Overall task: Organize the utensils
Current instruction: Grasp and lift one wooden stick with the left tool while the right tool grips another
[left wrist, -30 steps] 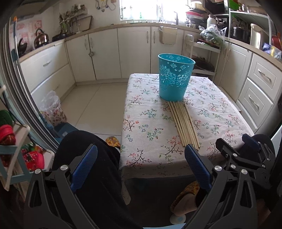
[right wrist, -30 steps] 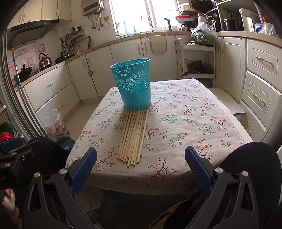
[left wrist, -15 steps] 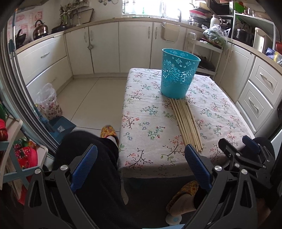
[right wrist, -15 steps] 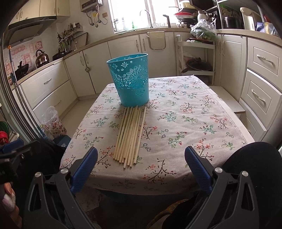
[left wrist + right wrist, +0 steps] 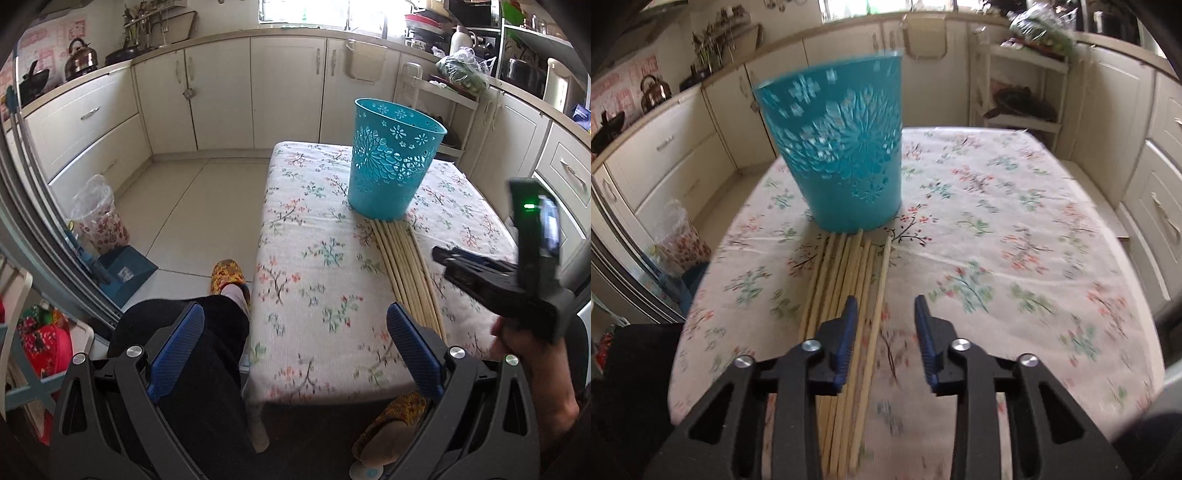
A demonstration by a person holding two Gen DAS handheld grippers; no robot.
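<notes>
Two grippers over a row of wooden sticks

A bundle of long wooden sticks (image 5: 849, 295) lies flat on the flowered tablecloth (image 5: 1015, 240), its far ends touching the foot of an upright teal basket (image 5: 842, 147). The right gripper (image 5: 884, 314) hangs low above the sticks' near half, its jaws closing and now narrow; the outermost sticks run beneath the gap, but the pads press on nothing. The left gripper (image 5: 295, 339) hovers off the table's near left corner, jaws spread wide and empty, above a dark trouser leg (image 5: 207, 350).
</notes>
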